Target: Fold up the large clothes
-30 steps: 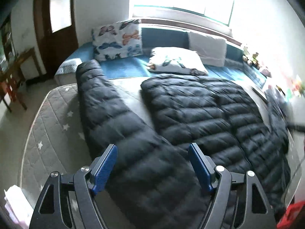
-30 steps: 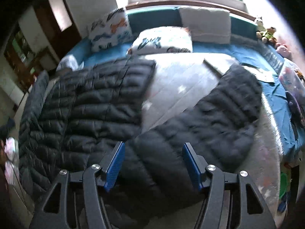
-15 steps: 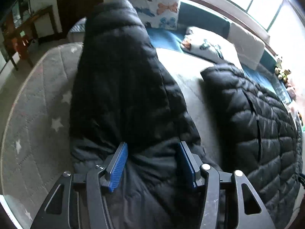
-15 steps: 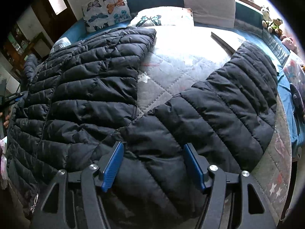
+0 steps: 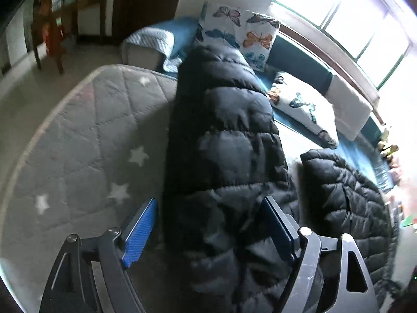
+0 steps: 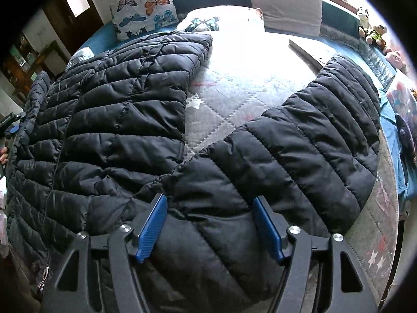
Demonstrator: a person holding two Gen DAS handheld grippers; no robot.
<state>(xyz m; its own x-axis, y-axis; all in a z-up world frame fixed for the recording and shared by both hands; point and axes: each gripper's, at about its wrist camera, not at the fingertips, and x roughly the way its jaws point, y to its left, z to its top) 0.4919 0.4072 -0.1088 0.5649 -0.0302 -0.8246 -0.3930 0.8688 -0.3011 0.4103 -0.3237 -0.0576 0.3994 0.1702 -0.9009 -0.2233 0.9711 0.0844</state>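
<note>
Left wrist view: the left gripper (image 5: 208, 221) is held over the near end of one sleeve (image 5: 224, 140) of the black puffer jacket (image 6: 109, 109), which is laid open on the quilted mattress (image 5: 86, 130). Its jaws are opening, with sleeve fabric between them but not pinched. The right gripper (image 6: 211, 224) is likewise opening astride the other sleeve (image 6: 299, 140). Sleeve folding appears to be in hand; next, a firm pinch on each sleeve is likely called for, then a carry across the body.

Black quilted puffer jacket (image 6: 117, 120) spread flat on grey star-print mattress (image 6: 234, 99), zipped front up, both sleeves (image 6: 312, 135) angled outward from body, puffy, bit wrinkled.
</note>
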